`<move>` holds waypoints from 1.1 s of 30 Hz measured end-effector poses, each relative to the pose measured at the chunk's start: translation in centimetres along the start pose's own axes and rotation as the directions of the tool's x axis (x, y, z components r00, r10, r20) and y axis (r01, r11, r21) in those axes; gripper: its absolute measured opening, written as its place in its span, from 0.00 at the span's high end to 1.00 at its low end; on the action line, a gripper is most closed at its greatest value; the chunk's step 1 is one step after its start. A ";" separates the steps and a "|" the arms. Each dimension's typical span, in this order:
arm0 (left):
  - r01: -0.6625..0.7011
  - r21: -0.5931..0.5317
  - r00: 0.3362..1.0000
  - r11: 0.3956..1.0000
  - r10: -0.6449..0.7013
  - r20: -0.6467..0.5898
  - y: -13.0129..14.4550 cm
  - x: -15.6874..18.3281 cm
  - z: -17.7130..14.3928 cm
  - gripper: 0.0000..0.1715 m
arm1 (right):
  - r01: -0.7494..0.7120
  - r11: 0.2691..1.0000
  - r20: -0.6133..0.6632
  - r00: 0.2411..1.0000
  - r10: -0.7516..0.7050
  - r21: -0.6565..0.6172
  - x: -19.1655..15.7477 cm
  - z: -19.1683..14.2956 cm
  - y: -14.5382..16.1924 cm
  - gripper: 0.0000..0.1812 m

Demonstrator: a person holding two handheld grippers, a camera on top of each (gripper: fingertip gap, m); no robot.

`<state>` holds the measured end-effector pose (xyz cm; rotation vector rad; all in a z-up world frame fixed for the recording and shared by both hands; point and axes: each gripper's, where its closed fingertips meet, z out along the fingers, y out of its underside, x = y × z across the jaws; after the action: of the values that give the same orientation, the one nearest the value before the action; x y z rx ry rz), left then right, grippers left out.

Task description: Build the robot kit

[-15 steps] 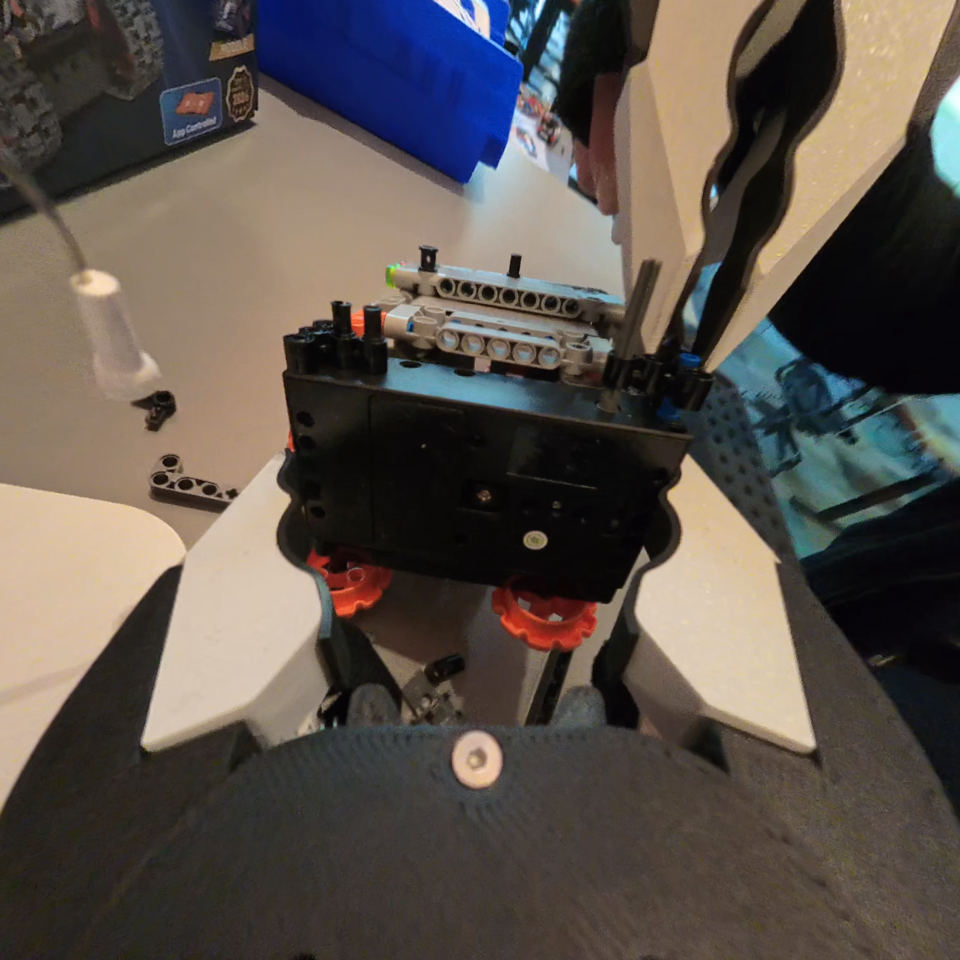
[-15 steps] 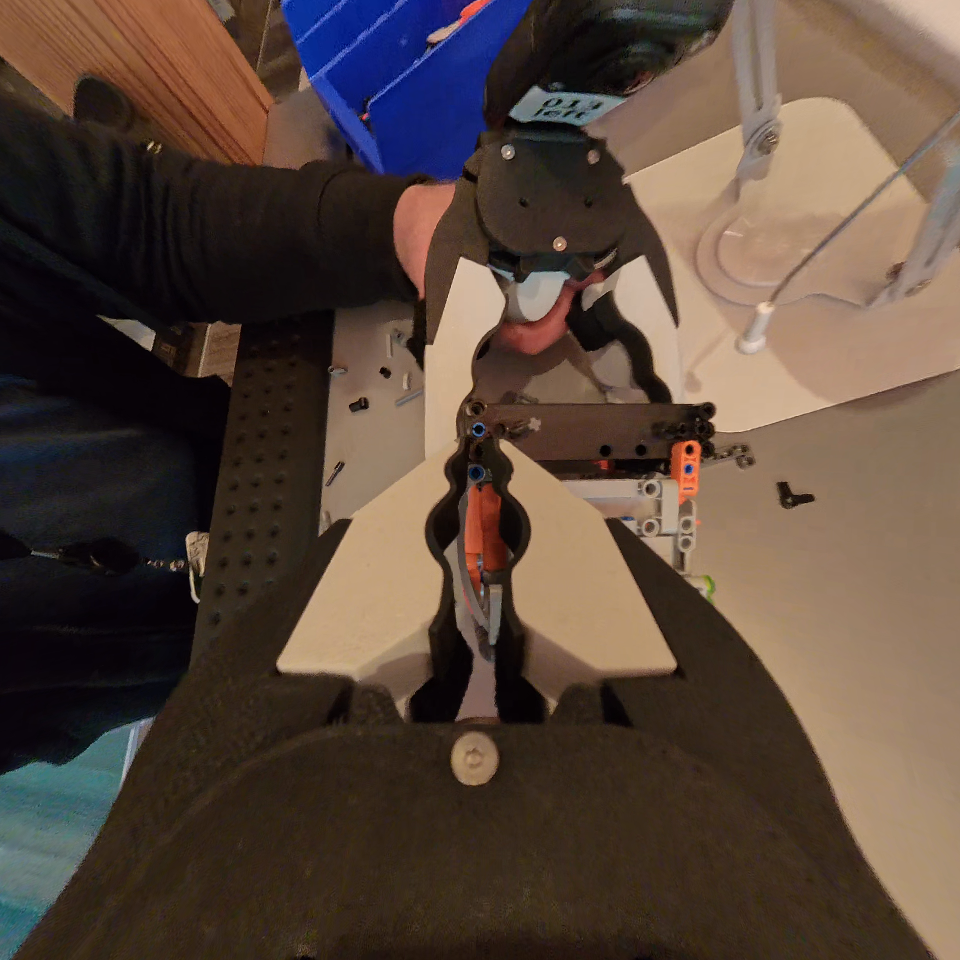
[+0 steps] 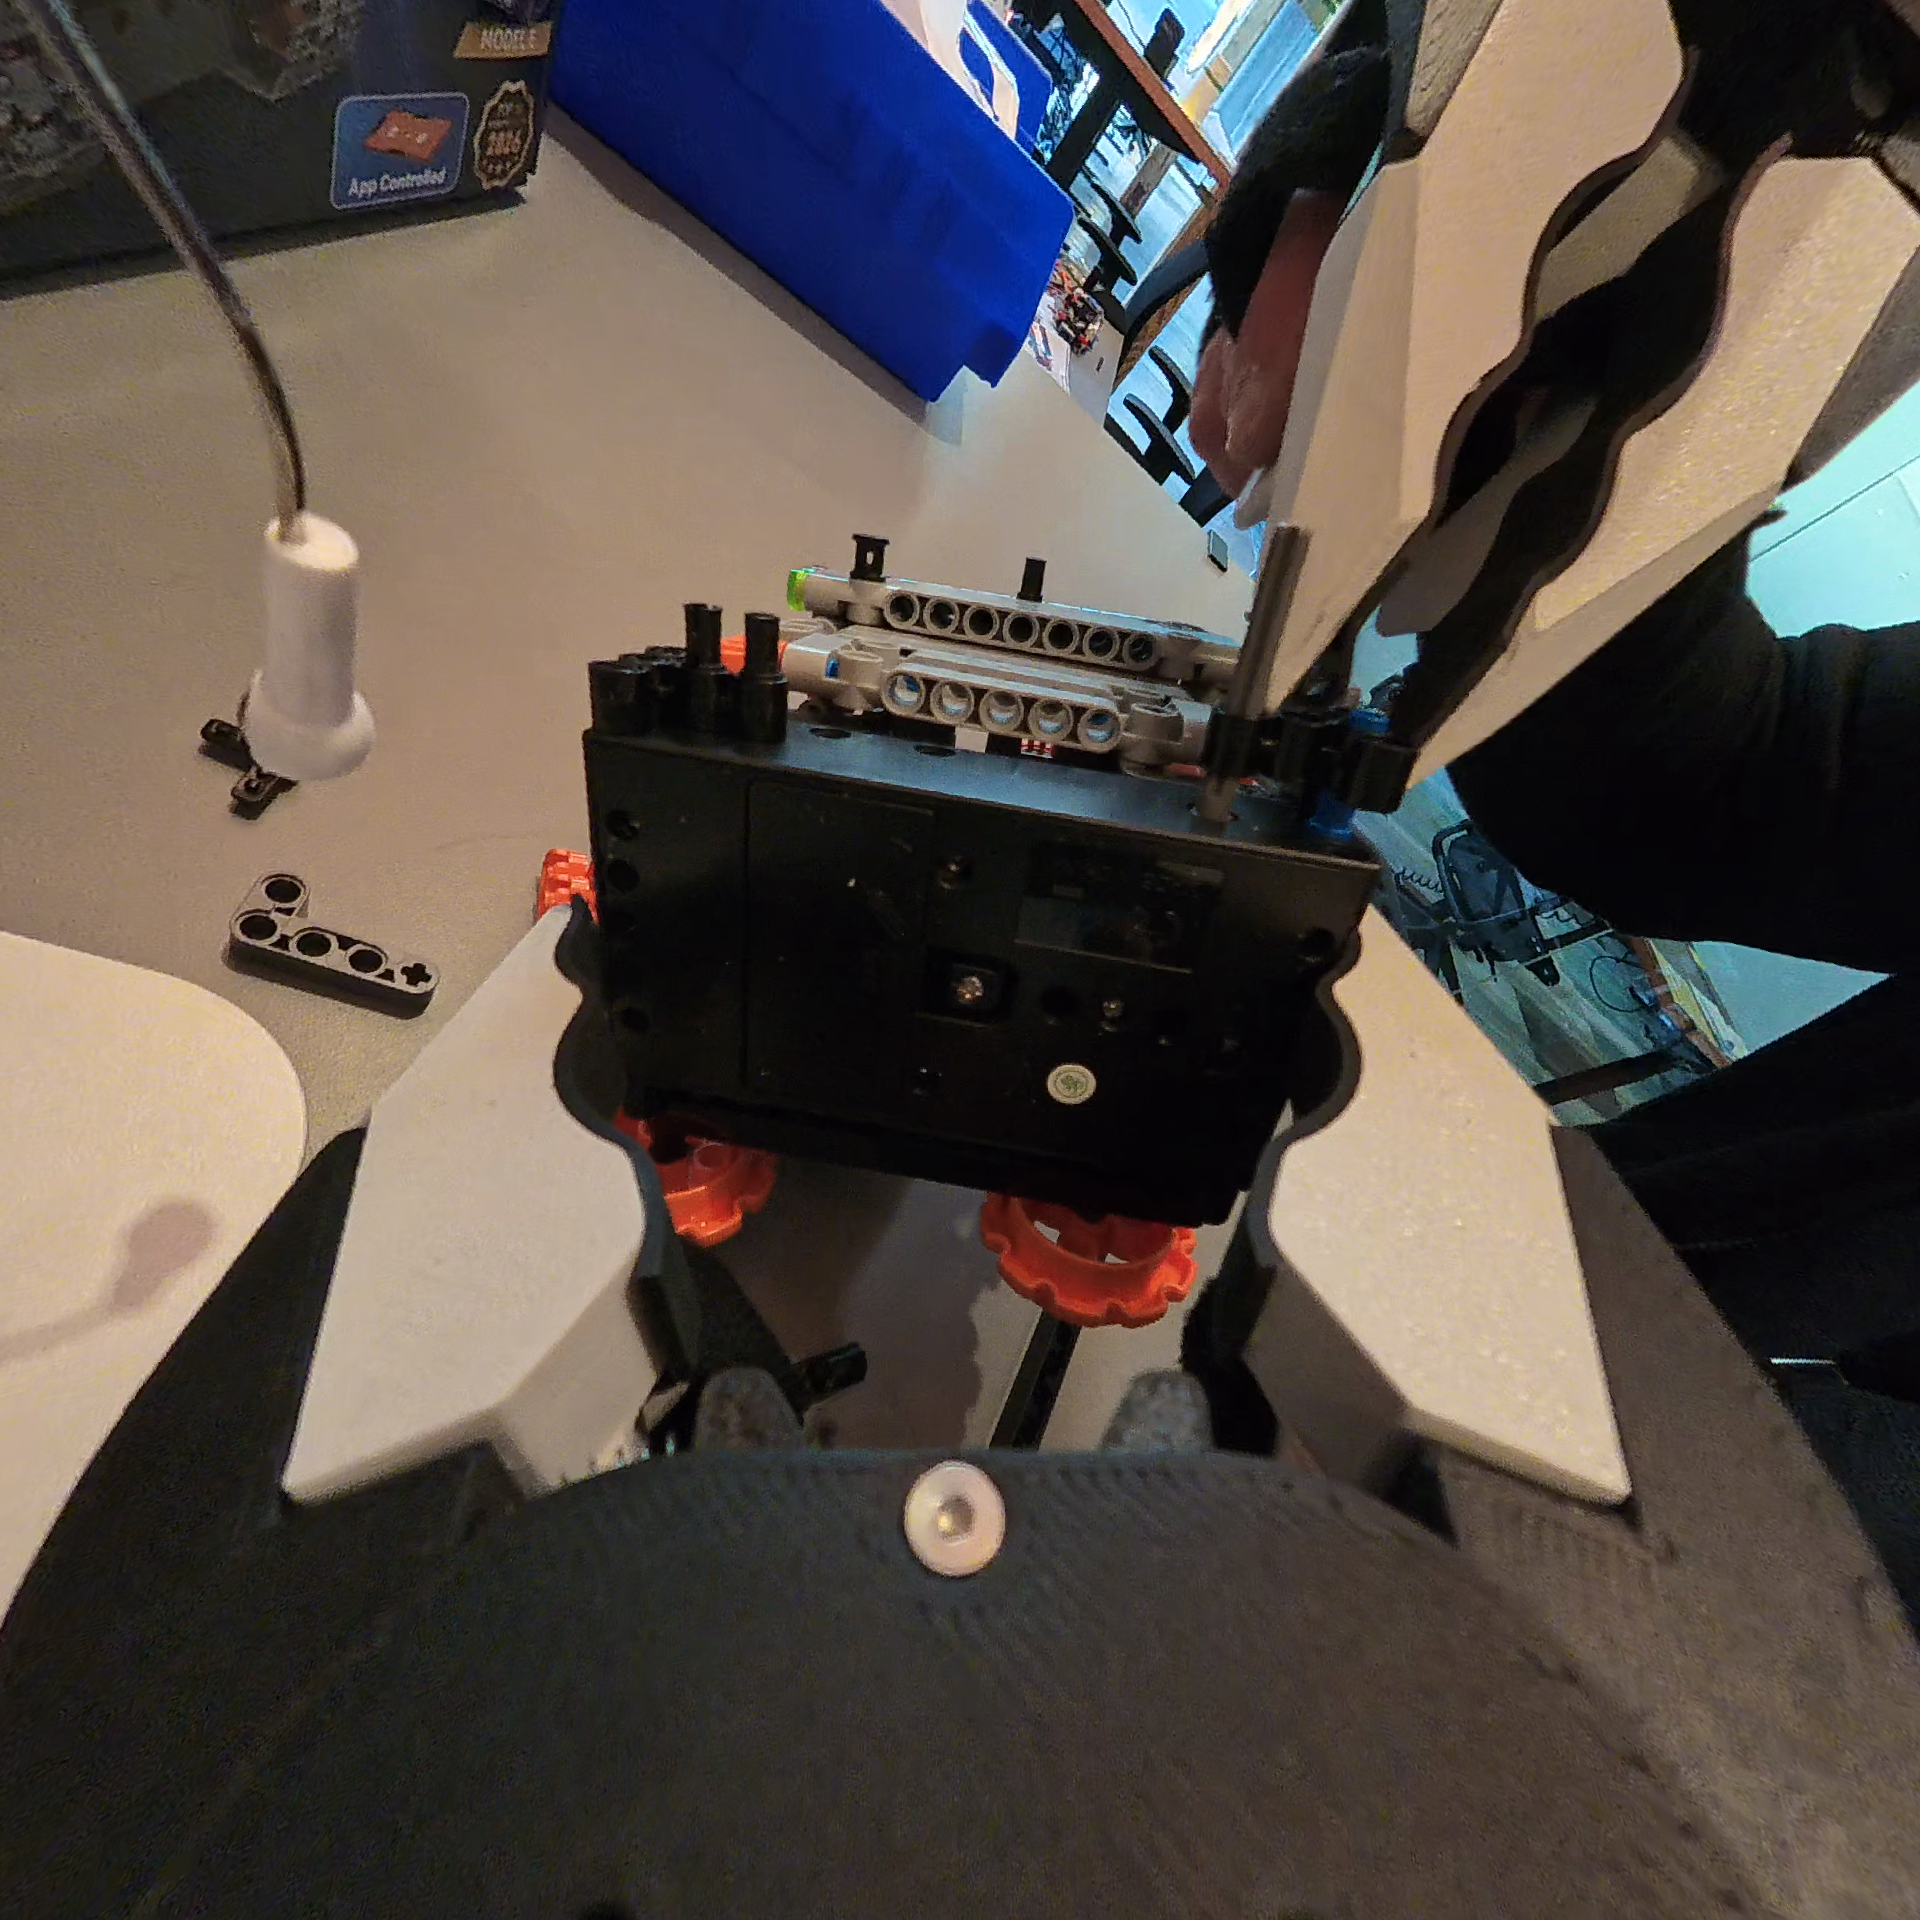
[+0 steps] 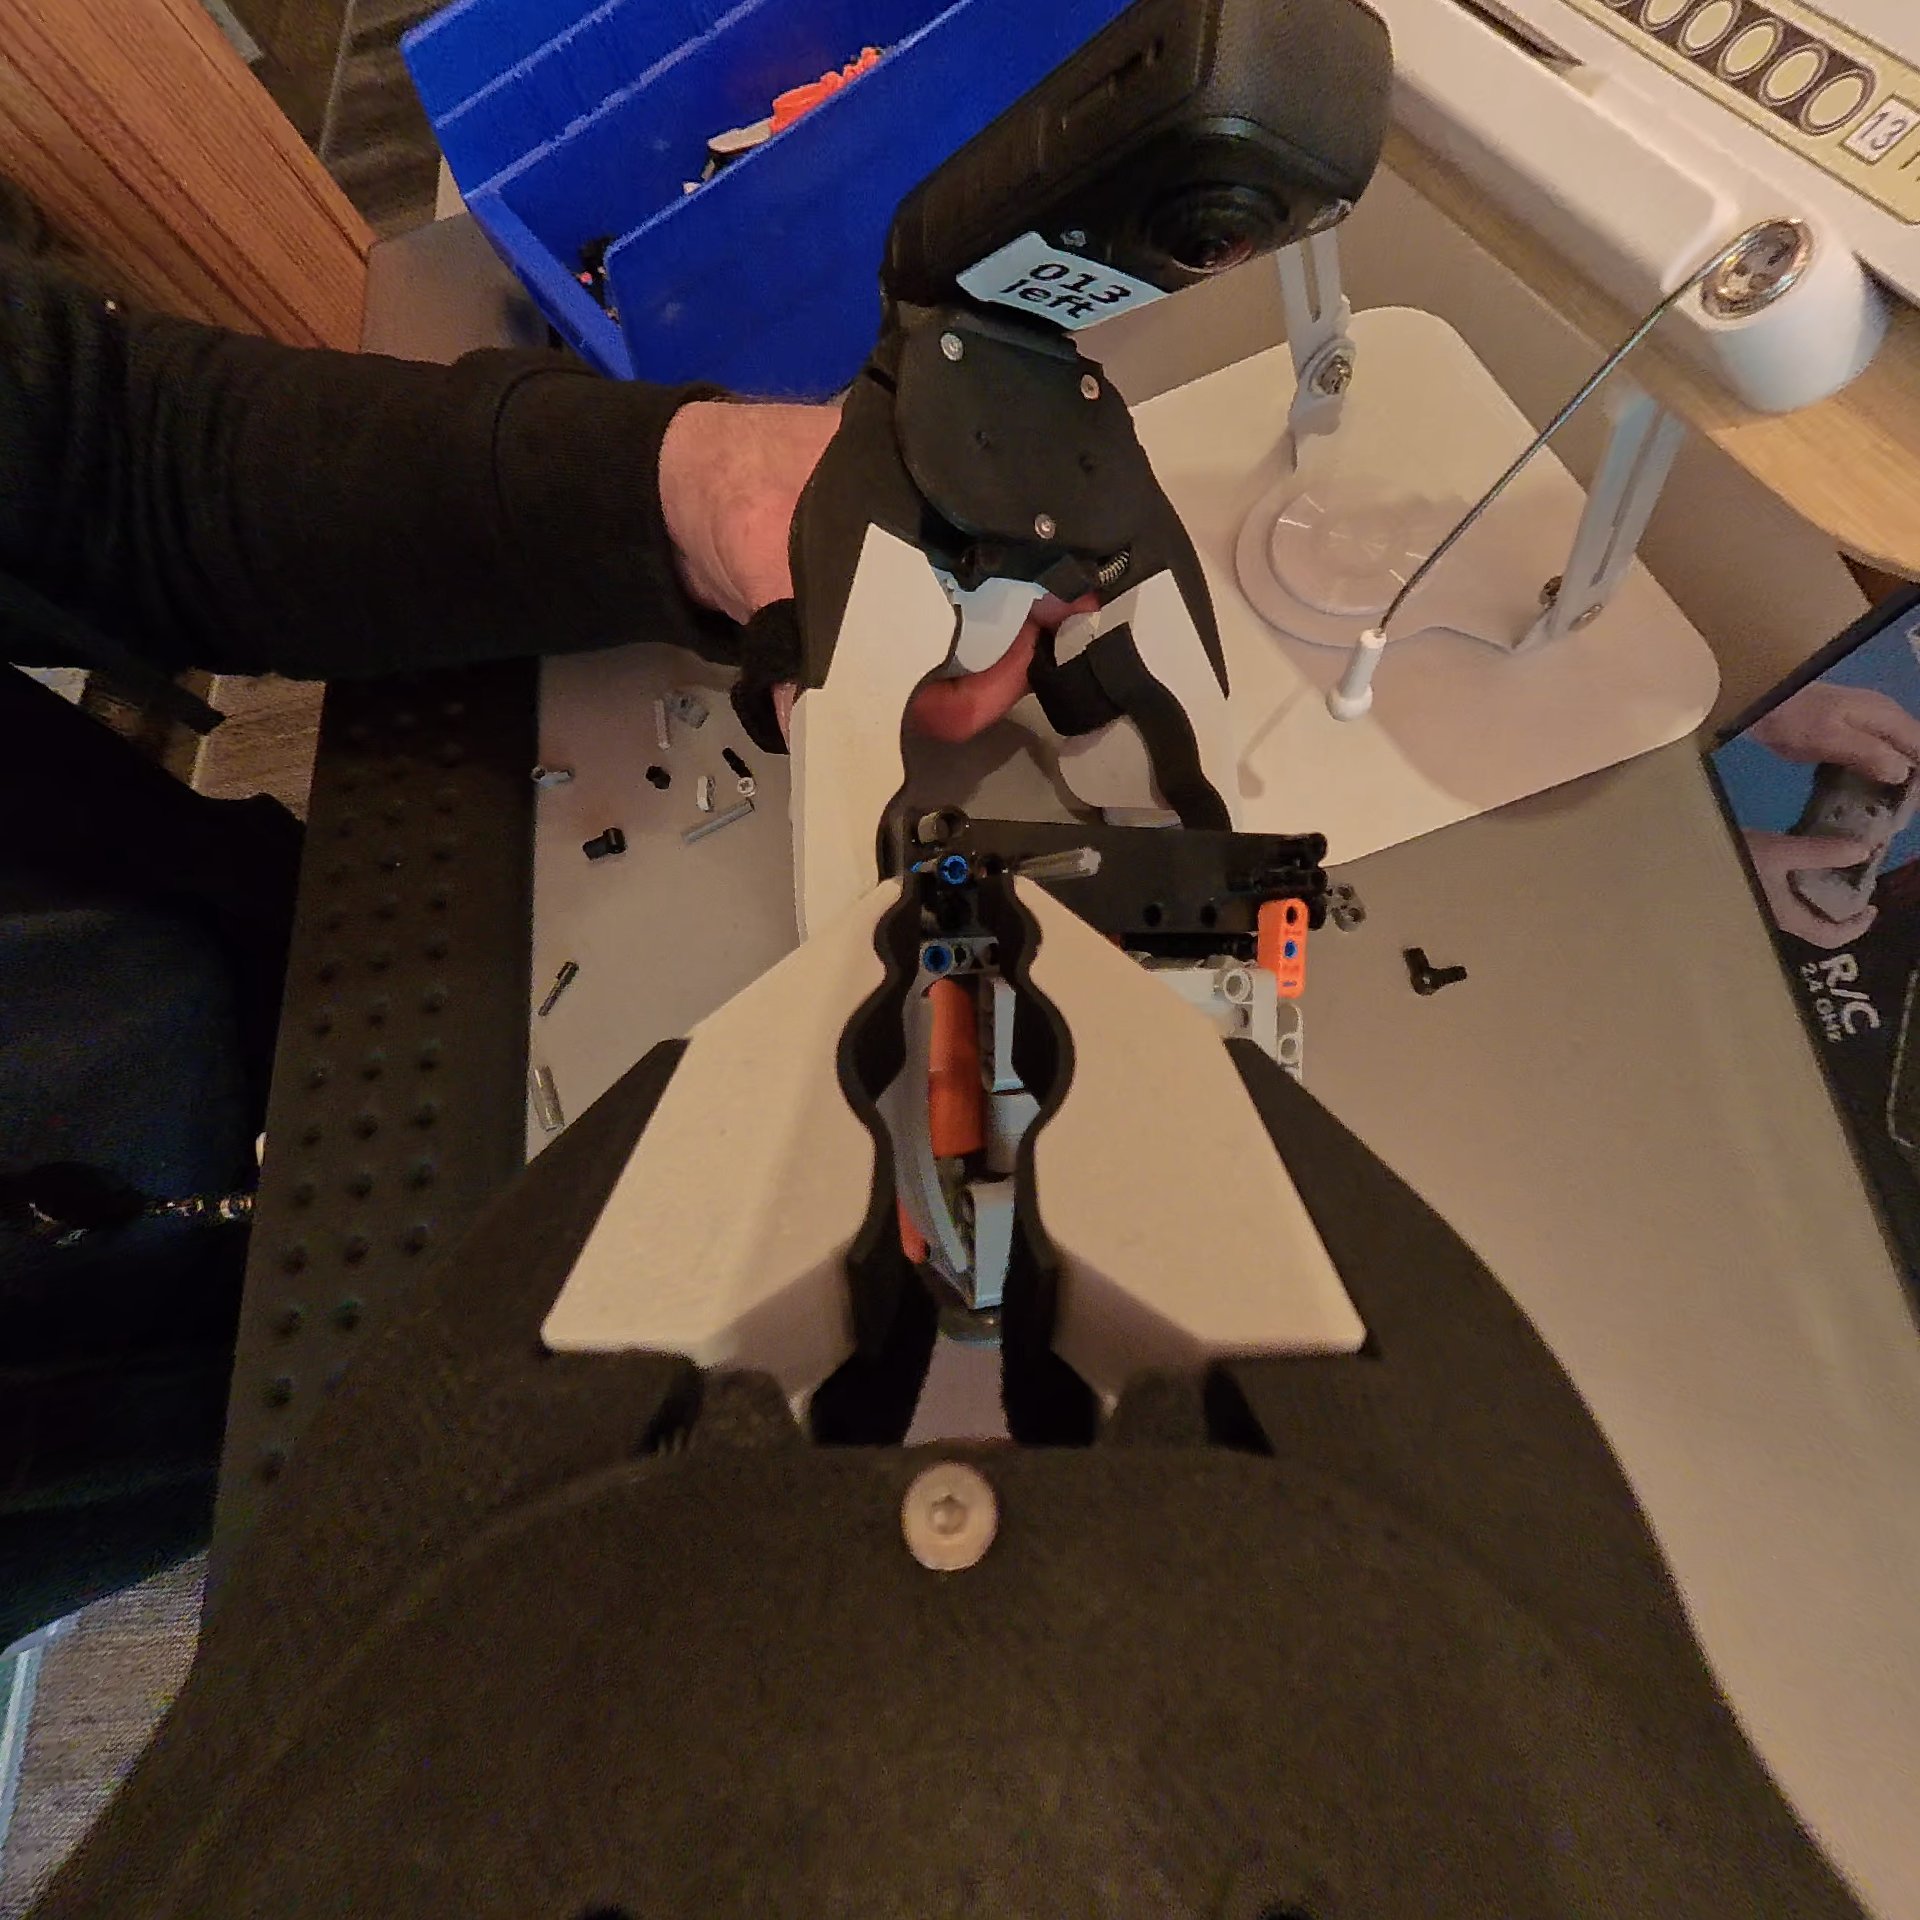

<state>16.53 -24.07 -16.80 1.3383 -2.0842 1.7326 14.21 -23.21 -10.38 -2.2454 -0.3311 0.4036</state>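
On the grey tabletop (image 3: 644, 436), near a blue bin (image 3: 831, 177) and a loose black L-beam (image 3: 330, 943), my left gripper (image 3: 956, 997) clasped the black motor block (image 3: 966, 935) (orange gears beneath) while my right gripper (image 4: 961, 904) pinched its corner pins (image 3: 1309, 743).

Warm, dim indoor light; soft shadows under the white stand base (image 4: 1475, 665). Strong fisheye bending at edges. Near gripper bodies soft, grainy; far background by the window slightly blurred, brighter.
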 end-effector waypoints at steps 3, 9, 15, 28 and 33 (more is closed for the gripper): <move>-0.006 -0.001 1.000 1.000 0.006 0.017 0.0 -0.1 0.0 0.24 | -0.026 1.000 -0.009 1.000 0.026 -0.017 0.0 0.1 0.1 0.93; -0.003 0.003 0.999 1.000 0.003 0.037 -0.1 -0.3 -0.1 0.24 | -0.062 0.998 -0.043 0.997 0.062 -0.013 0.1 0.3 0.1 0.94; 0.002 0.013 0.998 1.000 -0.003 0.056 -0.2 -0.4 -0.1 0.24 | -0.043 0.998 -0.126 0.991 0.036 -0.046 0.3 0.4 0.2 0.94; 0.000 0.013 0.998 1.000 -0.001 0.070 -0.2 -0.5 0.0 0.25 | 0.031 0.992 -0.225 0.973 -0.058 -0.121 0.4 0.3 0.3 0.96; -0.030 0.002 0.994 1.000 0.029 0.107 -0.2 -1.0 -0.3 0.24 | 0.060 0.992 -0.238 0.967 -0.086 -0.112 0.5 0.4 0.3 0.95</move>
<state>17.13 -23.30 -17.15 1.4387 -2.1681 1.7129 14.57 -23.00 -10.96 -2.3448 -0.3108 0.0715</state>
